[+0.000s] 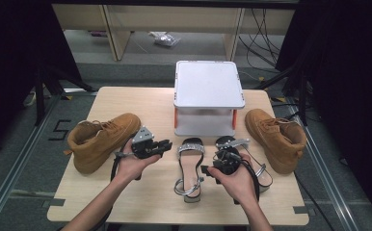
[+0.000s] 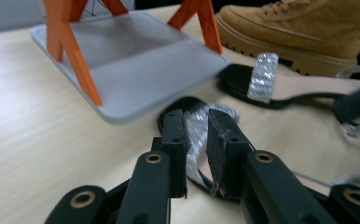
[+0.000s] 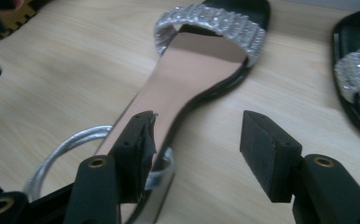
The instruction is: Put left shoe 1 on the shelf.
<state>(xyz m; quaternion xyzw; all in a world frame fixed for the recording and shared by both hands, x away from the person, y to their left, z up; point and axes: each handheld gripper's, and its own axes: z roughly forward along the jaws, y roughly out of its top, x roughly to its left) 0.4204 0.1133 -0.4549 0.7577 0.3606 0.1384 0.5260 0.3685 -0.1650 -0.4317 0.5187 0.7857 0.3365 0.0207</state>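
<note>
Two sandals lie mid-table in the high view, flanked by tan boots. The left gripper (image 1: 166, 146) hangs just left of the left sandal (image 1: 190, 166), at centre frame; in its own view the jaws stand narrowly apart, gripping nothing, the glitter strap beyond them. The right gripper (image 1: 208, 172), lower centre, sits between the sandals, jaws wide and empty. The right sandal (image 1: 251, 161) lies beside it, before the white stand (image 1: 208, 86).

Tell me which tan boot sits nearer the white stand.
The right-hand tan boot: it almost adjoins the white stand; the left-hand tan boot sits farther off.
</note>
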